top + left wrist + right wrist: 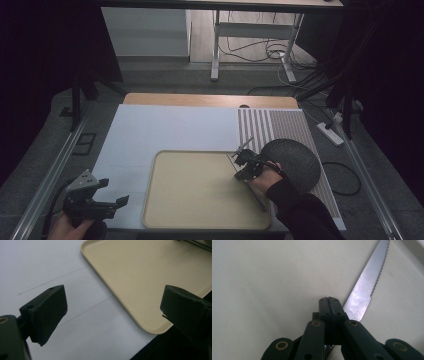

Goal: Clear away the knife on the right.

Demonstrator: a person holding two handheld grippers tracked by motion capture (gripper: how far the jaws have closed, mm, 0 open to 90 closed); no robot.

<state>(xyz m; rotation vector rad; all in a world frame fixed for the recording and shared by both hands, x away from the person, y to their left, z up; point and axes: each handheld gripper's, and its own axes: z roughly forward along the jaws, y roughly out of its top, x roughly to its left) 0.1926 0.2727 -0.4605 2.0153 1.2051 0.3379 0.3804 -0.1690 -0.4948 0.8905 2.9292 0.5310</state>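
A serrated knife [367,287] lies flat on the beige tray [262,277], its blade running out from under my right gripper [329,300]. That gripper's jaws are pressed together with nothing between them, just above the blade. In the high view the right gripper [242,174] hovers over the tray's right side, where the knife [257,200] lies along the rim. My left gripper [112,192] is held near the front left corner of the white board. It stands open [112,312] and empty, facing the tray's corner [112,297].
A white board [165,130] covers the table under the tray [150,200]. To the right is a striped mat [280,125], with a dark rounded object [295,160] on it next to my right hand. Desk legs and cables stand on the floor beyond.
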